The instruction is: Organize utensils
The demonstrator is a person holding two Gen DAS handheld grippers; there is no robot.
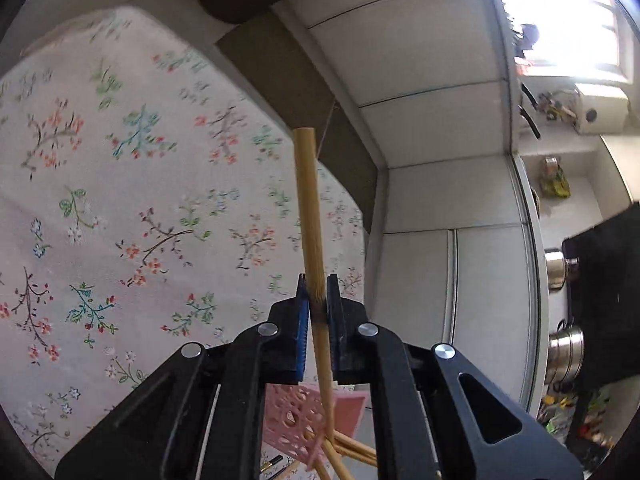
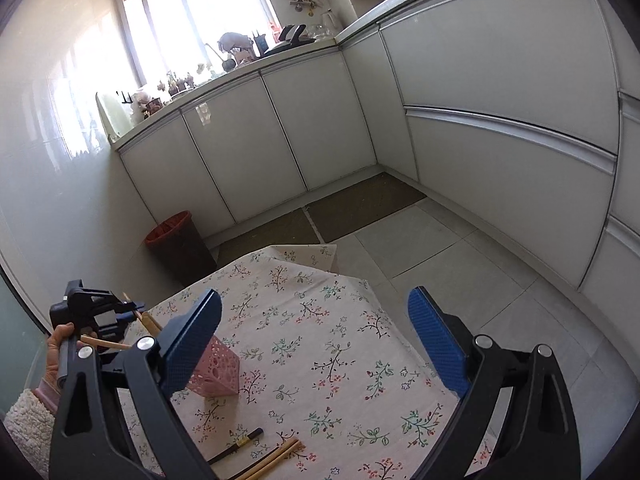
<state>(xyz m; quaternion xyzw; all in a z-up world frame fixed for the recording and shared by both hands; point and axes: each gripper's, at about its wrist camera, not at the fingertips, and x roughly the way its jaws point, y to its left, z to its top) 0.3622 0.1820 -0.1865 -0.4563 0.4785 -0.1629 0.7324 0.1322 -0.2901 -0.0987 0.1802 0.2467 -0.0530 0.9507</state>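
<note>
My left gripper (image 1: 317, 285) is shut on a bamboo chopstick (image 1: 306, 200), which stands almost upright between the blue pads. The stick's lower end reaches down into the pink perforated holder (image 1: 294, 410), where other bamboo chopsticks (image 1: 354, 450) lean. In the right wrist view the left gripper (image 2: 132, 307) is at the far left in a person's hand (image 2: 56, 350), above the pink holder (image 2: 222, 370). My right gripper (image 2: 314, 312) is open and holds nothing, above the floral tablecloth (image 2: 320, 320). A pair of bamboo chopsticks (image 2: 276, 458) and a black chopstick (image 2: 240, 444) lie on the cloth near the front.
The table's far edge drops to a tiled floor with a brown mat (image 2: 360, 208). A dark bin with a red rim (image 2: 180, 240) stands beside the far corner. White cabinets (image 2: 500, 140) run along the back and right. Steel pots (image 1: 566, 354) sit to the right.
</note>
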